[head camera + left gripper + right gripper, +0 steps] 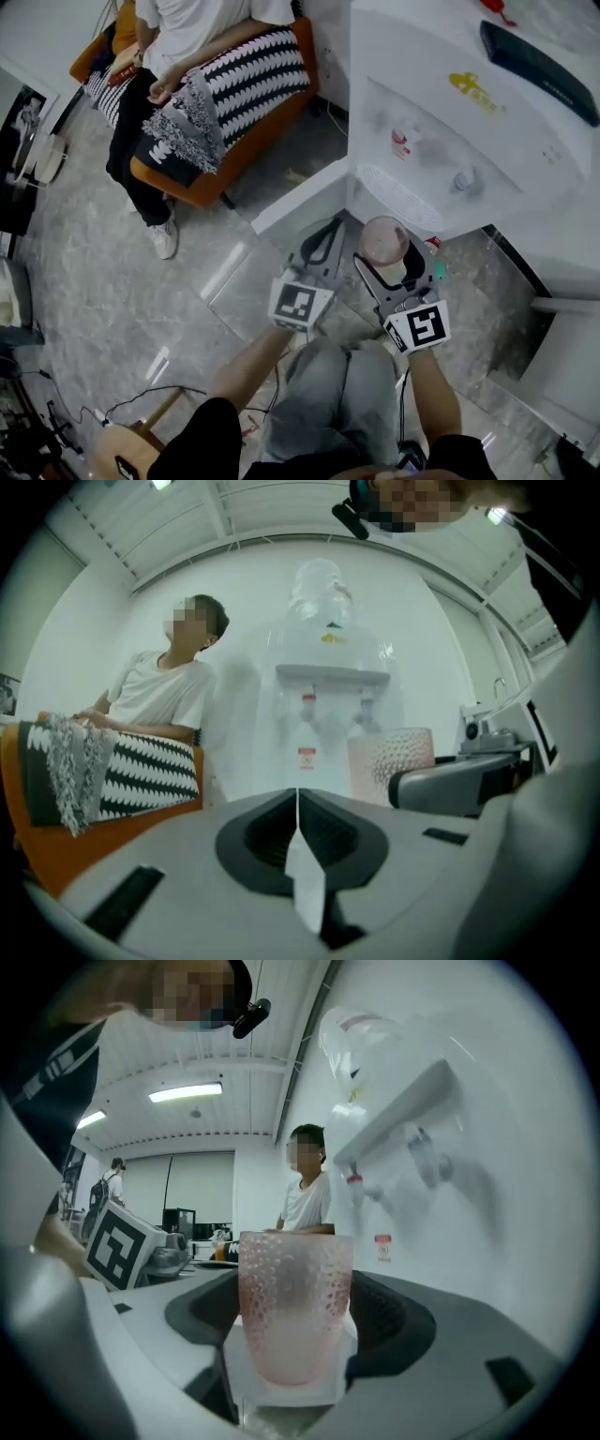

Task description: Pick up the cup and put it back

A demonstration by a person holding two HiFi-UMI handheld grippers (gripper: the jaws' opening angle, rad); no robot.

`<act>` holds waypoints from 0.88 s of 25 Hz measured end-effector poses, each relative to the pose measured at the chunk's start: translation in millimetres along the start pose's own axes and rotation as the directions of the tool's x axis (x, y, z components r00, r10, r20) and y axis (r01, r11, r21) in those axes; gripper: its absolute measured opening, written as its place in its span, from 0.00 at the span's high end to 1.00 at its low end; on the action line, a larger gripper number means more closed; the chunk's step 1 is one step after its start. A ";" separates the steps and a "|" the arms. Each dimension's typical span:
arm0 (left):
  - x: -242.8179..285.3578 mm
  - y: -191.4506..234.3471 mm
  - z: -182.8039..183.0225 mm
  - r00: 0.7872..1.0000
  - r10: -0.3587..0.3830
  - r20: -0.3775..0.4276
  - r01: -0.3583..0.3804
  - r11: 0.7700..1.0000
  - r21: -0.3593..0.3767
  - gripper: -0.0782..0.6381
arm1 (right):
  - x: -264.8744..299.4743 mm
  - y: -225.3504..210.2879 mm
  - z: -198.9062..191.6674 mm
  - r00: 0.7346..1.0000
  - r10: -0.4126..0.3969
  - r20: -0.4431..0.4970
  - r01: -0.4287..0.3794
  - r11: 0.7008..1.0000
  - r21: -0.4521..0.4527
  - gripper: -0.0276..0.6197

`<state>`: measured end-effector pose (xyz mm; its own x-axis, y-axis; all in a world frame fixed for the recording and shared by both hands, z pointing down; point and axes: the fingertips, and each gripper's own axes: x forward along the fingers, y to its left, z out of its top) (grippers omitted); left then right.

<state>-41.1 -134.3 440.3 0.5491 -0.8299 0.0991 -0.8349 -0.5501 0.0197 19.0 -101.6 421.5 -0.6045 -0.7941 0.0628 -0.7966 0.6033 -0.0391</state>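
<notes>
A frosted pink cup (293,1312) with a dimpled surface stands upright between the jaws of my right gripper (298,1335), which is shut on it. From the head view the cup (384,242) is held just in front of a white water dispenser (441,141), below its taps. The cup (392,761) also shows at the right of the left gripper view. My left gripper (323,246) hangs beside it on the left, jaws shut and empty, pointing at the dispenser (328,696).
A person in a white shirt (187,37) sits on an orange sofa (234,141) with a black-and-white patterned cushion (253,75) at the upper left. Grey marble floor (112,281) lies below. Cables (141,398) trail at the lower left.
</notes>
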 end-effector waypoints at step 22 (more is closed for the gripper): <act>-88.7 -14.9 491.7 0.999 0.029 0.044 -0.027 0.998 -0.052 0.87 | -46.6 30.4 521.1 0.994 -0.040 0.099 0.046 0.997 -0.057 0.39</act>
<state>-58.6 -98.5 -57.9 0.5258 -0.8488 0.0559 -0.8501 -0.5221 0.0689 19.4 -84.7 -102.3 -0.5699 -0.8210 -0.0351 -0.8217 0.5695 0.0206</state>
